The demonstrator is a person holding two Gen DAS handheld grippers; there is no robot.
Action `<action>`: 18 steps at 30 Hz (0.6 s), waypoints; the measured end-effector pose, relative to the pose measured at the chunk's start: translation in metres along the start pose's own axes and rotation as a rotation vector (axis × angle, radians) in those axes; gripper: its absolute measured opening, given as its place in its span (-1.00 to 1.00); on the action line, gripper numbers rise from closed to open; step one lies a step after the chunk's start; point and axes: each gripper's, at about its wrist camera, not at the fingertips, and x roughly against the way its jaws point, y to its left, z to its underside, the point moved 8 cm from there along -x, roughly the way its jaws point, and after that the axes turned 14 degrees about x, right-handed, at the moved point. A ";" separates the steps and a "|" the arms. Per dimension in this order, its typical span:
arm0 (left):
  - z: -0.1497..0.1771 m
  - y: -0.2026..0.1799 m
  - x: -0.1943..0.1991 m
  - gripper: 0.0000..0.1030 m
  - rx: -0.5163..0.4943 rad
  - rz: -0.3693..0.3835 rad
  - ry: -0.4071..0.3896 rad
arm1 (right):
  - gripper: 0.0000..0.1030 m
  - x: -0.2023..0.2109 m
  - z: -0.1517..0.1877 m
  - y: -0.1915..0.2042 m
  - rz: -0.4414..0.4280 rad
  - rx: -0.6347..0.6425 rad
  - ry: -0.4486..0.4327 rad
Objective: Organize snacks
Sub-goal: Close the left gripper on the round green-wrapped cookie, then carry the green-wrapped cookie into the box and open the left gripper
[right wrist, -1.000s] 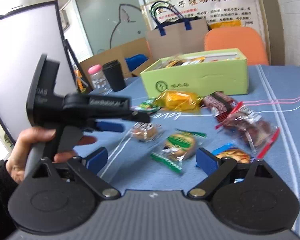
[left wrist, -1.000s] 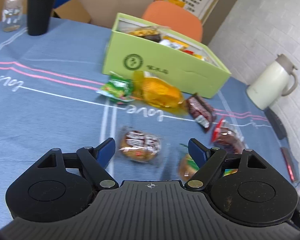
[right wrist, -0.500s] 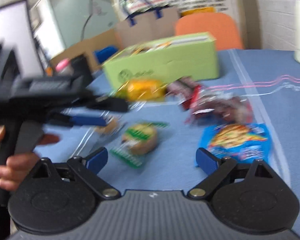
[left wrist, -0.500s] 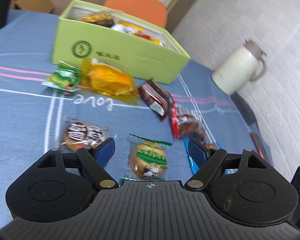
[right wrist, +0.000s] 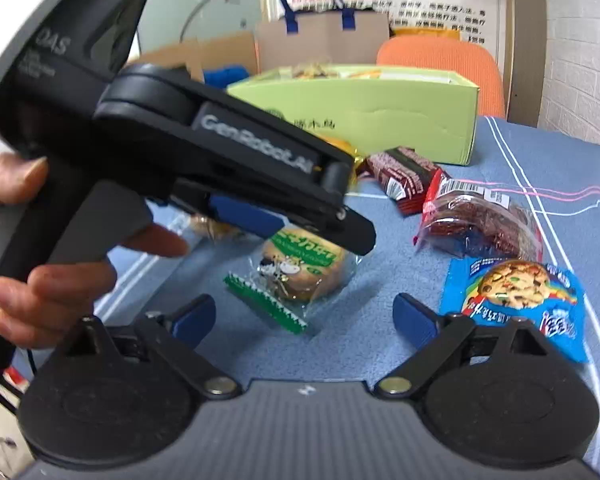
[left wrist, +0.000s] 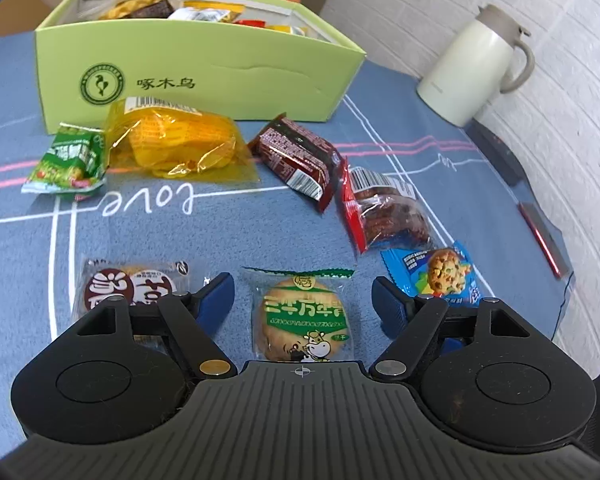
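A light green box [left wrist: 204,76] [right wrist: 380,120] holding snacks stands at the back of the blue tablecloth. Loose packets lie in front of it: a green-printed cookie packet [left wrist: 304,316] [right wrist: 300,264], a blue cookie packet [left wrist: 436,276] [right wrist: 516,292], a red-edged packet [left wrist: 384,212], a dark red wrapper [left wrist: 296,152], a yellow packet [left wrist: 176,144], a small green packet [left wrist: 68,160] and a brown-labelled packet [left wrist: 128,288]. My left gripper [left wrist: 302,294] [right wrist: 320,234] hangs over the green-printed cookie packet, jaws closing, pads clear of it. My right gripper [right wrist: 304,312] stands open just in front of that packet.
A white jug [left wrist: 472,68] stands at the far right by the brick wall. The table's right edge [left wrist: 560,300] is close behind the blue packet. An orange chair [right wrist: 440,64] and a paper bag [right wrist: 324,36] are behind the box. A hand [right wrist: 40,280] holds the left gripper.
My left gripper swung right from the brown-labelled packet to the green-printed cookie packet, and its fingers narrowed slightly. My right gripper came lower and closer to the packets.
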 end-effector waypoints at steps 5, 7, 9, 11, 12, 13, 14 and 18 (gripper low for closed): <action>-0.003 0.007 0.004 -0.05 0.013 0.028 0.022 | 0.80 -0.009 -0.010 0.009 -0.039 0.035 -0.020; -0.003 0.009 0.005 -0.19 0.013 0.045 0.034 | 0.77 -0.013 -0.010 0.009 -0.024 0.054 -0.014; -0.002 0.009 0.005 -0.56 0.005 0.045 0.043 | 0.59 -0.015 -0.011 0.009 -0.009 0.087 -0.013; 0.002 0.008 0.006 -0.62 0.011 0.050 0.048 | 0.49 -0.015 -0.013 0.009 -0.014 0.105 -0.011; 0.005 0.008 0.007 -0.62 0.013 0.043 0.040 | 0.48 -0.015 -0.013 0.008 -0.021 0.110 -0.009; 0.008 0.007 0.009 -0.62 0.012 0.033 0.031 | 0.45 -0.013 -0.012 0.007 -0.025 0.116 -0.009; 0.013 0.006 0.012 -0.62 0.018 0.028 0.025 | 0.45 -0.011 -0.010 0.008 -0.031 0.121 -0.010; 0.033 0.002 0.021 -0.55 0.036 0.039 0.040 | 0.68 0.000 0.000 0.012 -0.051 0.120 -0.013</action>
